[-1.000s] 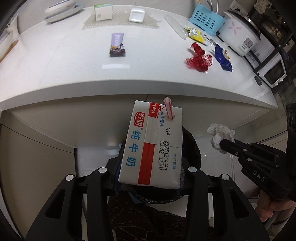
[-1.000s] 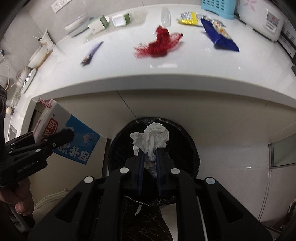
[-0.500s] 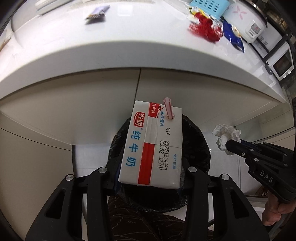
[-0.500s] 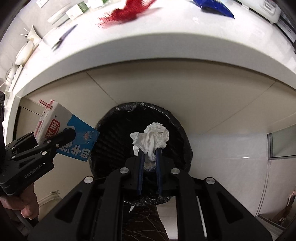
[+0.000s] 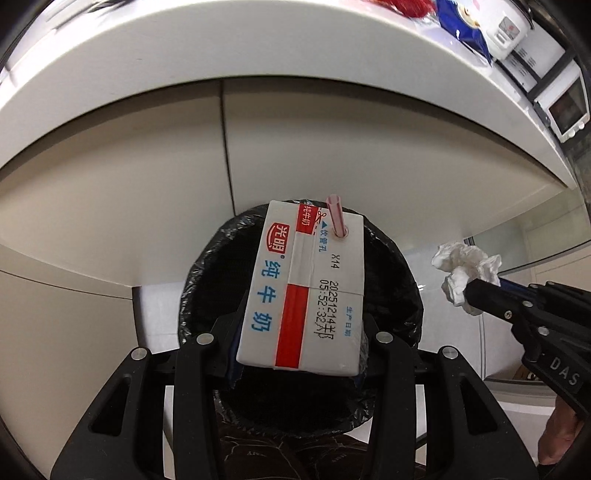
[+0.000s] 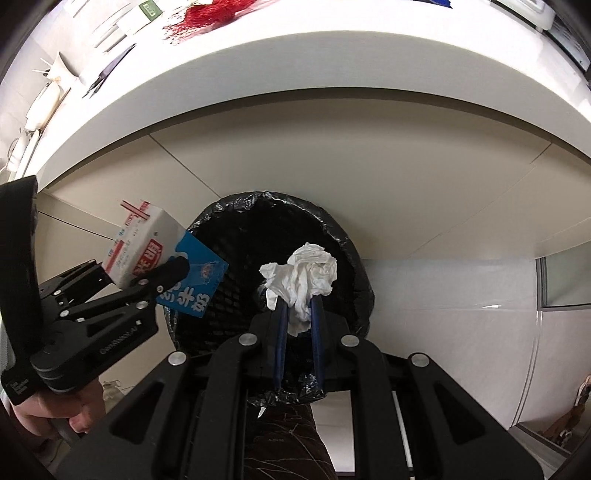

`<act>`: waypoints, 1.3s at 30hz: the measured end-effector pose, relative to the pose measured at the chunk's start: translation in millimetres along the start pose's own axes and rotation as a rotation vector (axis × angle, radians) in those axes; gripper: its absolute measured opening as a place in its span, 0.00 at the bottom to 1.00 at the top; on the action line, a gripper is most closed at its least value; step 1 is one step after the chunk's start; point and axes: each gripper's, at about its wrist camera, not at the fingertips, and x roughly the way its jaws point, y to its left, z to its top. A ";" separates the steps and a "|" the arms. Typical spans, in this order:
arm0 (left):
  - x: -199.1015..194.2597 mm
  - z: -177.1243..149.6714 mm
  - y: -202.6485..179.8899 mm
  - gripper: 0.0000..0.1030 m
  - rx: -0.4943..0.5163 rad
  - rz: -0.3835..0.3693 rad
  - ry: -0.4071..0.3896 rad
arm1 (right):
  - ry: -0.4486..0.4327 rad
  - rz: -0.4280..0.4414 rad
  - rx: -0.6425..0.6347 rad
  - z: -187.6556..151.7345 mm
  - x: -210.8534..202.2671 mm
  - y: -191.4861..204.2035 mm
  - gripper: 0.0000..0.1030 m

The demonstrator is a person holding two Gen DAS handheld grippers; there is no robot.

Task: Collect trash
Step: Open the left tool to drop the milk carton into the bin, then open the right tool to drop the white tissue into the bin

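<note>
My left gripper [image 5: 300, 334] is shut on a white, blue and red milk carton [image 5: 303, 286] with a pink straw [image 5: 335, 217] in its top. The carton hangs over the mouth of a black-bagged trash bin [image 5: 207, 266] on the floor. My right gripper [image 6: 299, 314] is shut on a crumpled white tissue [image 6: 303, 275], held above the same bin [image 6: 347, 251]. In the left wrist view the right gripper [image 5: 476, 291] and the tissue [image 5: 463, 266] are just right of the bin. In the right wrist view the left gripper [image 6: 173, 266] holds the carton [image 6: 147, 251] at the bin's left rim.
The white counter edge [image 5: 258, 85] overhangs beige cabinet fronts [image 5: 110, 184] just behind the bin. On top lie a red net [image 6: 207, 14] and a blue snack bag [image 5: 465, 26]. A rice cooker [image 5: 511, 27] and a small oven [image 5: 565, 107] stand right. White floor tiles [image 6: 443, 295] lie beside the bin.
Both grippers have sunk below the counter top toward the bin, which now fills more of each view. The carton and the tissue stay gripped as before.
</note>
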 end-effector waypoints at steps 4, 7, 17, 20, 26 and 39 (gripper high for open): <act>4.0 -1.1 -6.1 0.40 0.027 0.000 0.013 | -0.002 0.003 0.007 2.8 -2.6 -1.0 0.11; 5.5 -1.9 -11.3 0.41 0.063 0.004 0.014 | -0.004 0.001 0.004 4.1 -2.9 -1.5 0.11; -6.1 4.5 -5.1 0.63 0.028 0.009 -0.018 | -0.015 0.006 0.012 5.0 -9.7 -2.0 0.11; -12.8 -2.7 0.3 0.73 -0.004 0.009 -0.023 | -0.016 0.010 0.011 5.5 -9.5 -1.5 0.11; -27.0 -3.2 15.4 0.89 -0.054 0.020 -0.040 | -0.010 0.010 -0.009 4.0 -3.7 4.0 0.11; -48.1 -4.7 55.0 0.94 -0.113 0.048 -0.065 | 0.017 0.032 -0.053 12.3 18.4 31.4 0.11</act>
